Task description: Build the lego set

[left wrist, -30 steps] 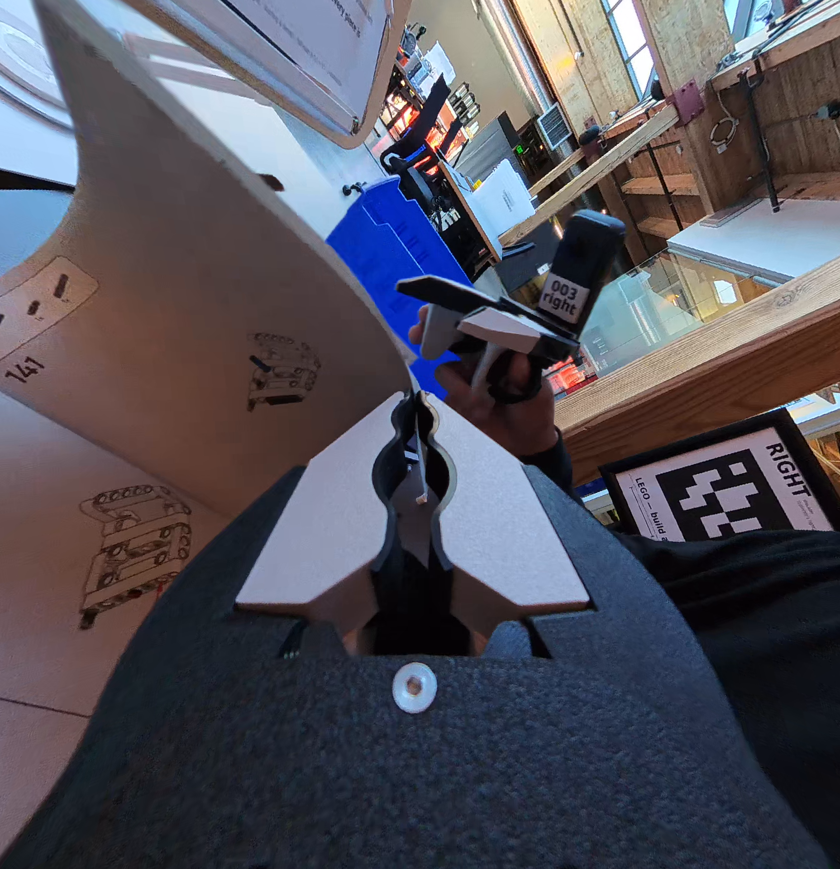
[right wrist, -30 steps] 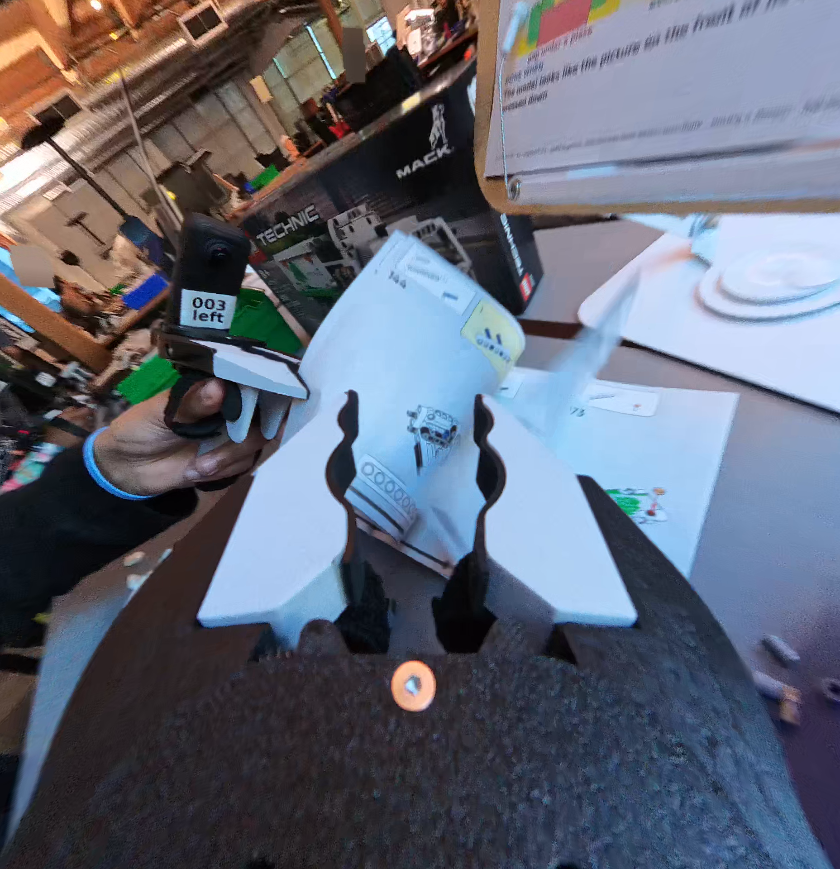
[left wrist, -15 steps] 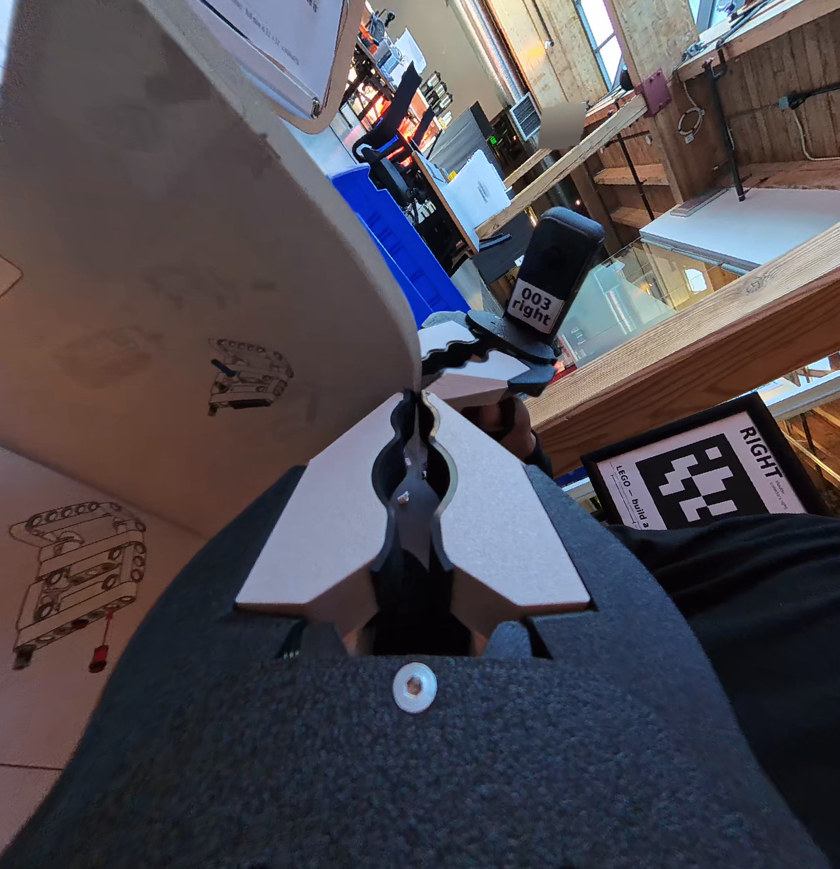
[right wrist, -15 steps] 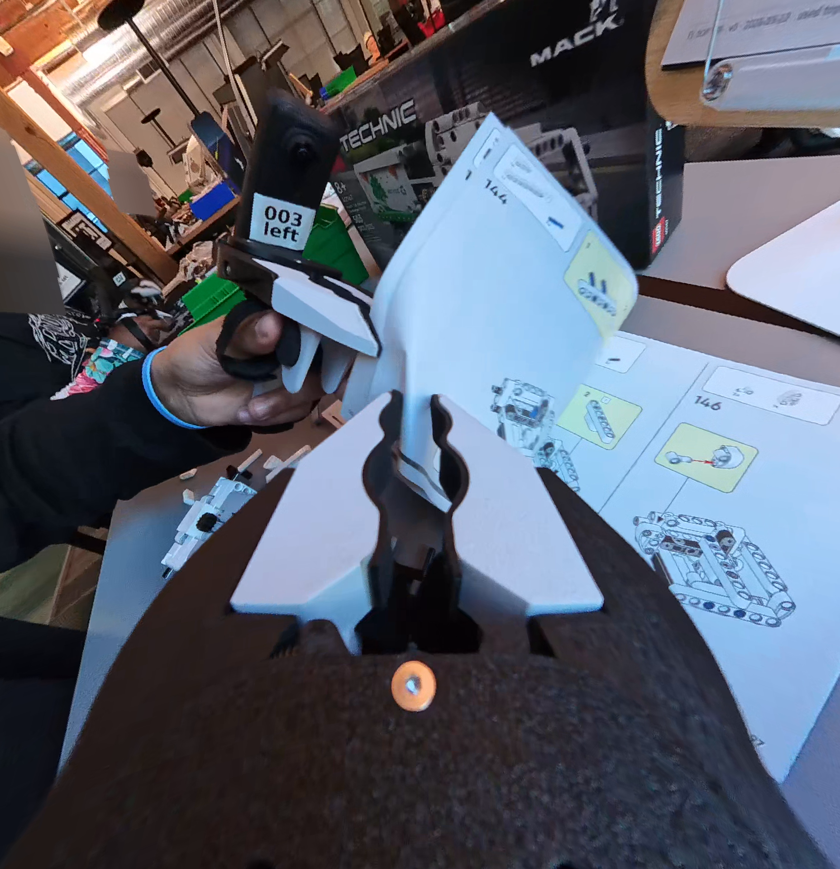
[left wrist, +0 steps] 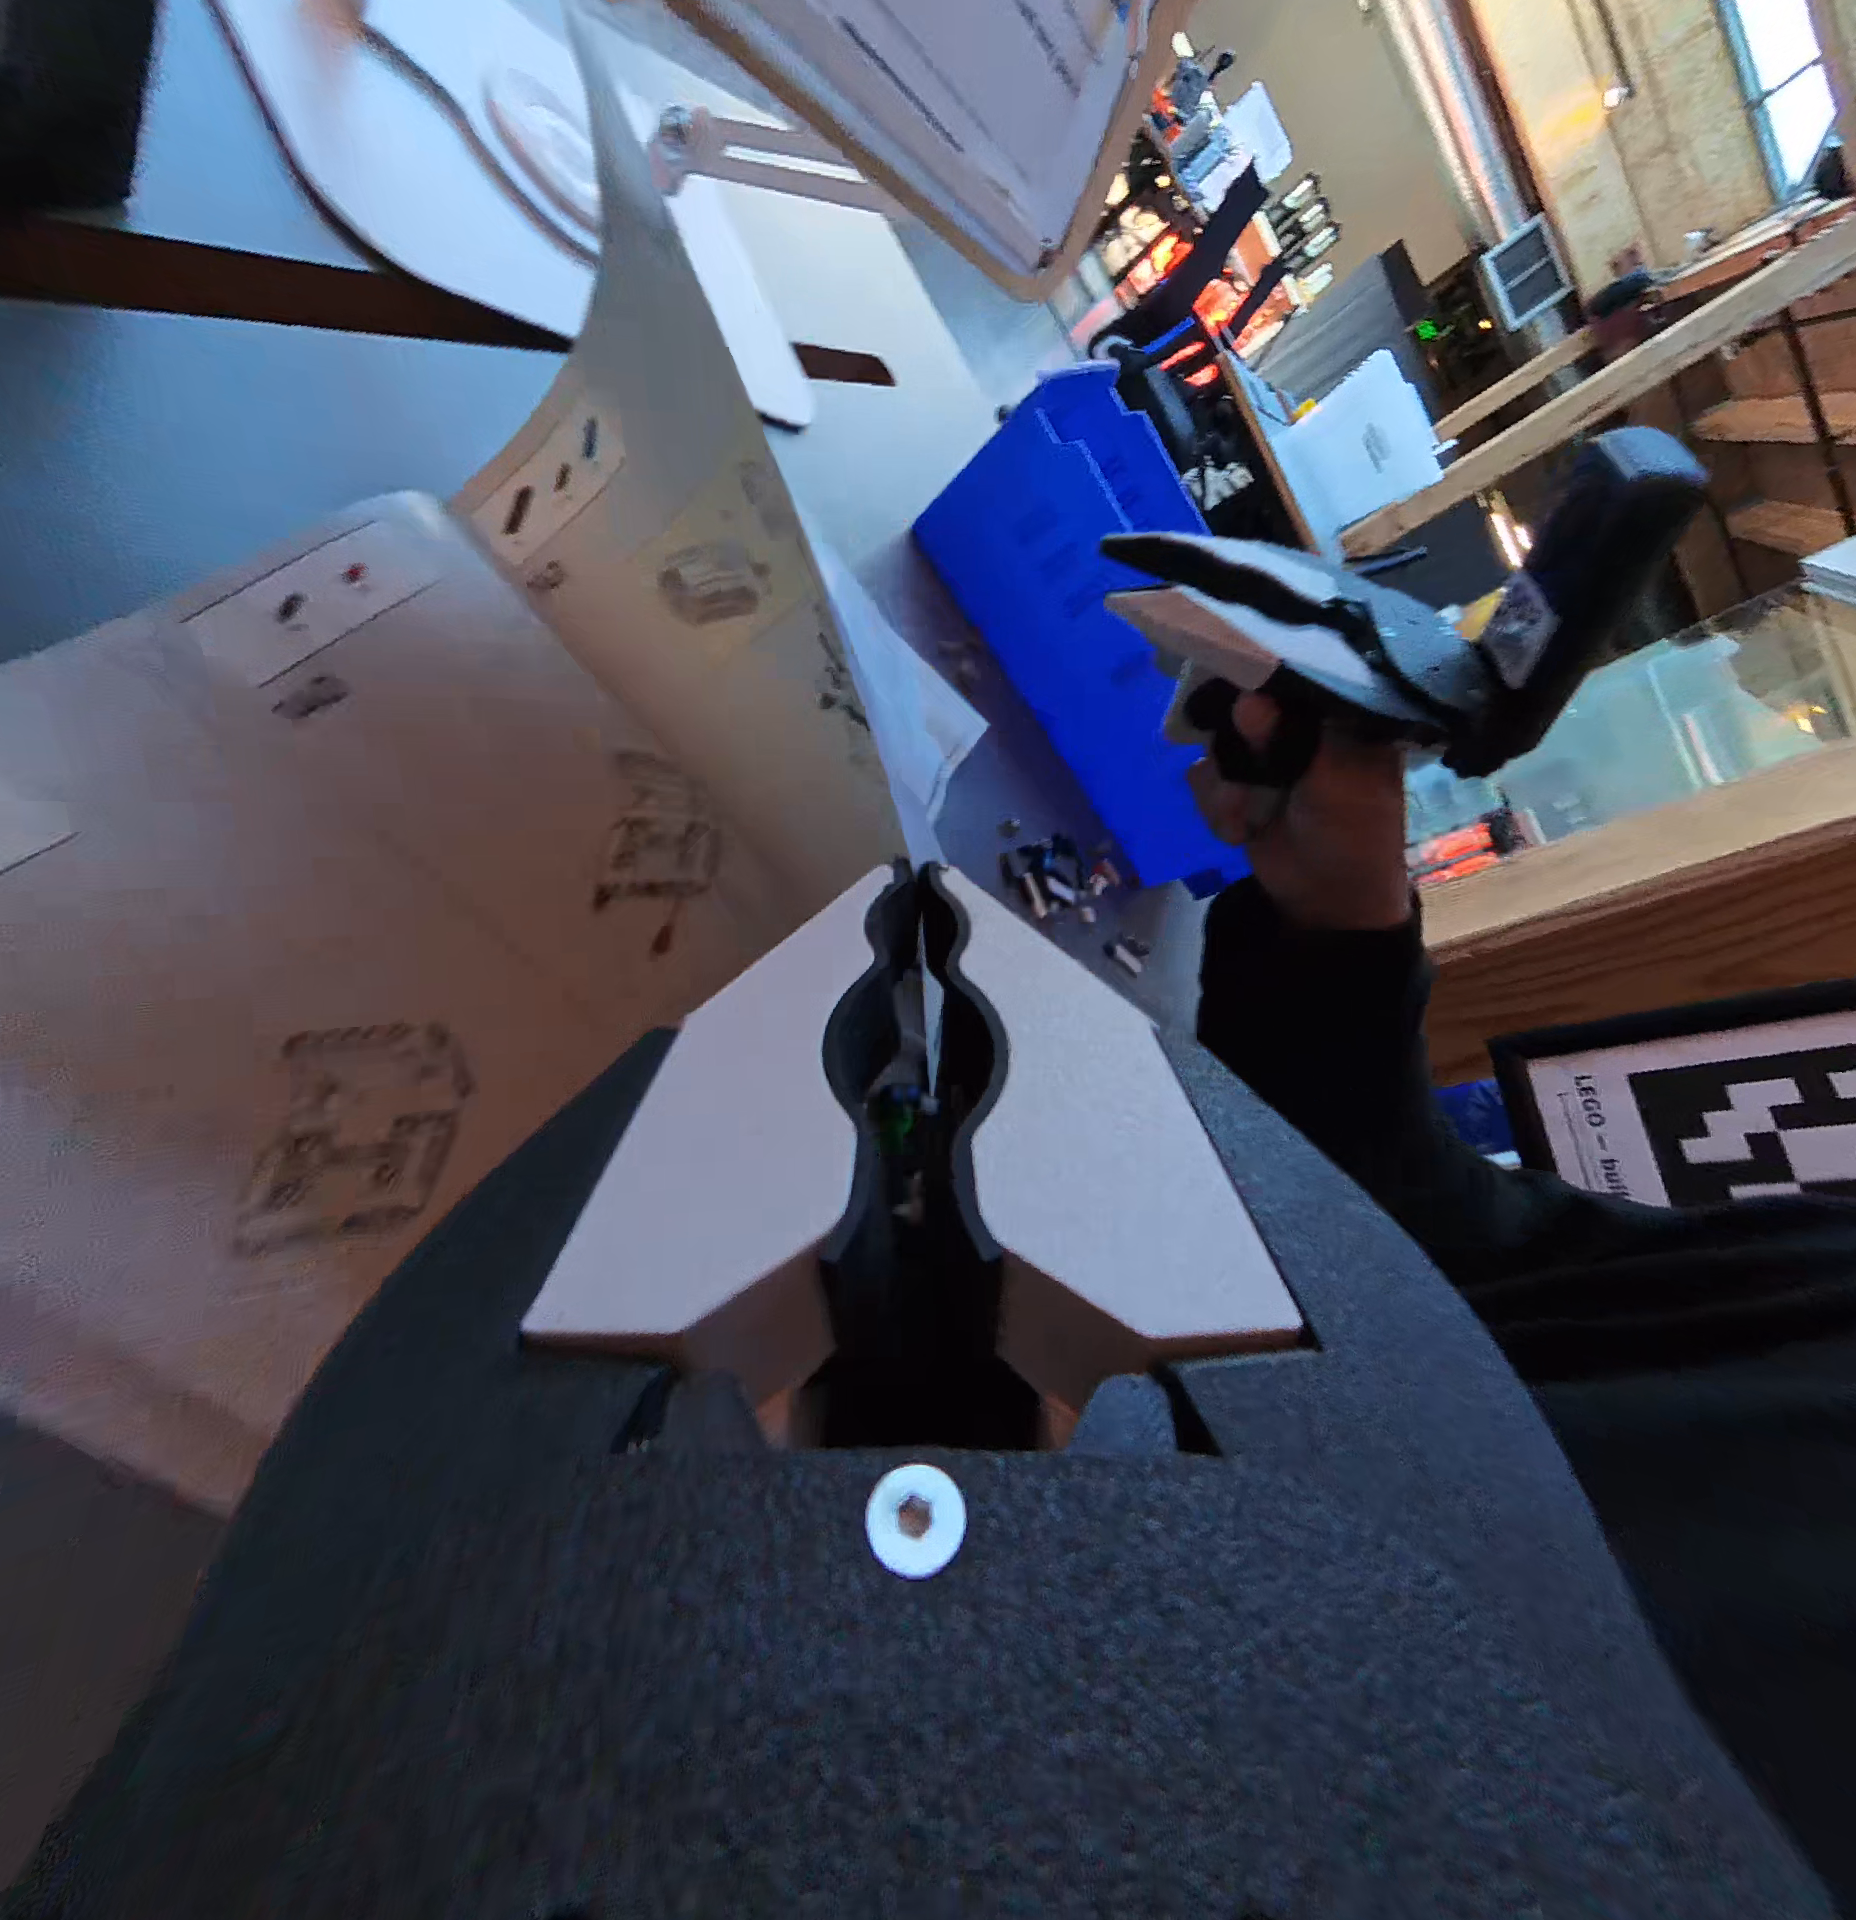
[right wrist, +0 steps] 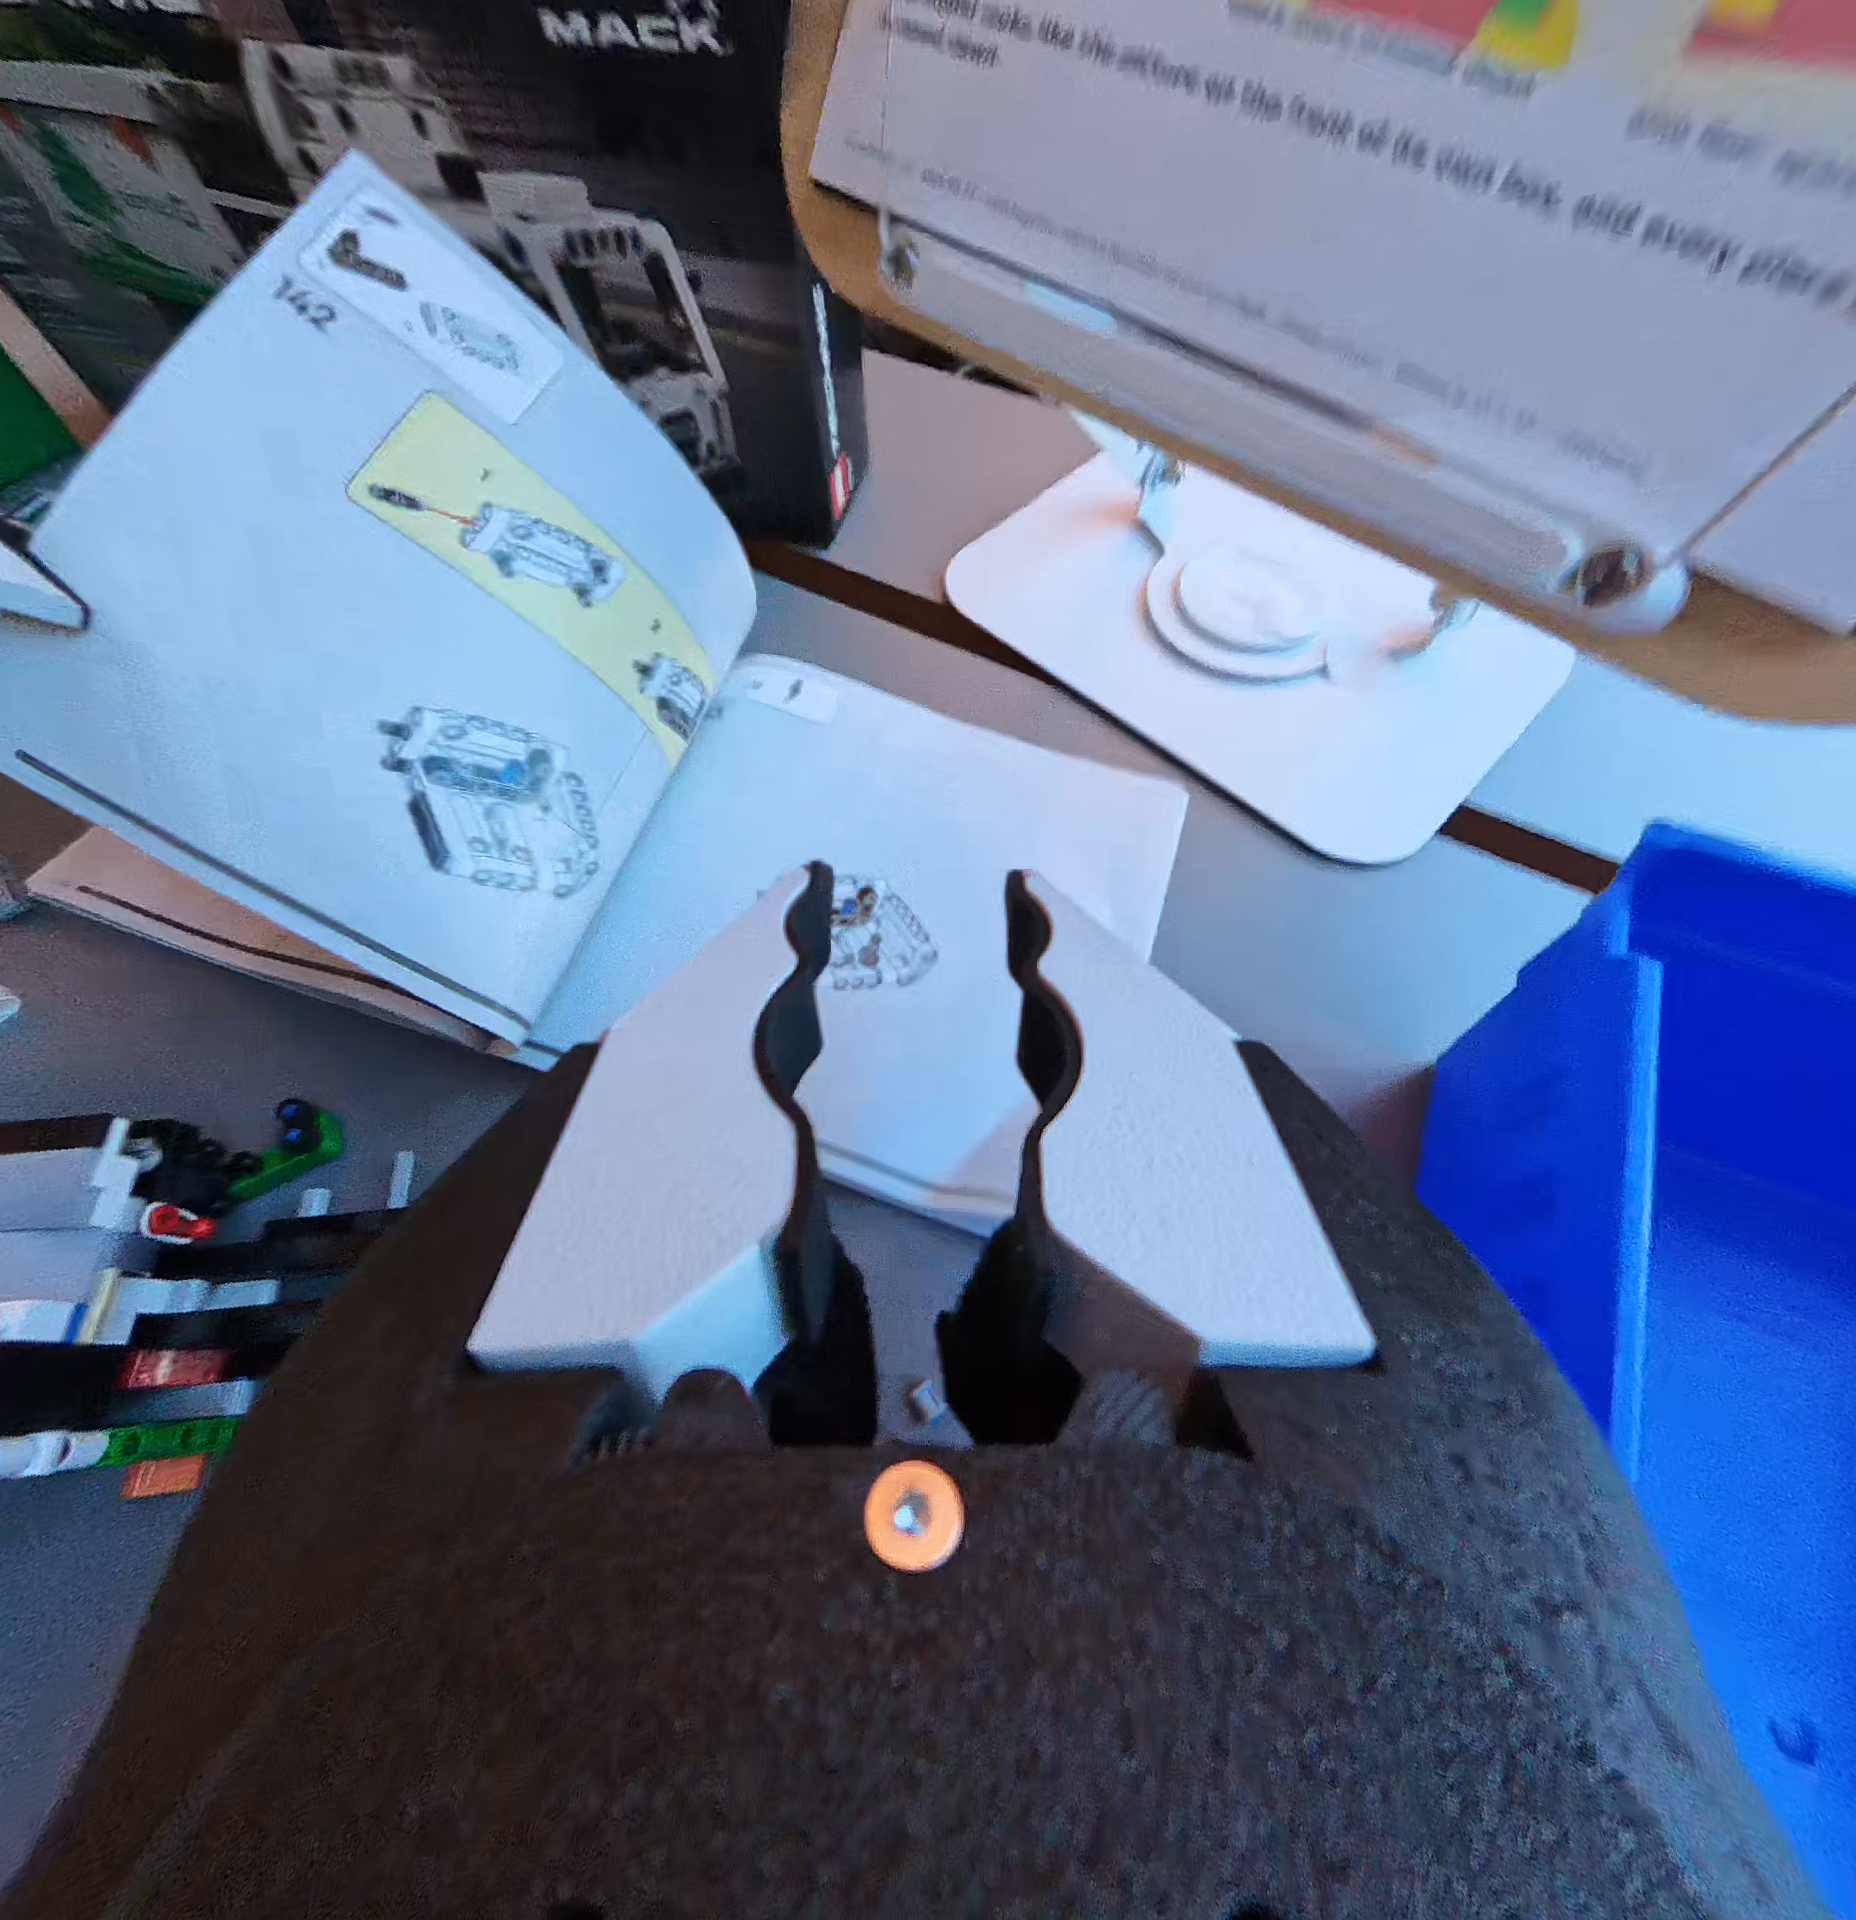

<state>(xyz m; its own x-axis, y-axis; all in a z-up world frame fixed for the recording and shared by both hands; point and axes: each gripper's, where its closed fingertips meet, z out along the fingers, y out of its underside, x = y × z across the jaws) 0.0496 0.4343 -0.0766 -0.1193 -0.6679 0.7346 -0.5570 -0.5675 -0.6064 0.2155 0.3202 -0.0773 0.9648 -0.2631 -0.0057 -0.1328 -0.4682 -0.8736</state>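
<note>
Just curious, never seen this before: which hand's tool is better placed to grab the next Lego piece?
Right. The right tool is open and empty over the booklet, while the left tool is shut on a lifted page, so probably busy.

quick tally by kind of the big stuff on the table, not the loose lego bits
instruction booklet: 1
lego set box: 1
blue bin: 1
partly built lego model: 1
white stand base: 1
grippers, left gripper and right gripper: 2
total: 7

Both wrist cameras look close along their fingers, sharing the booklet (left wrist: 384, 831) (right wrist: 384, 644).
</note>
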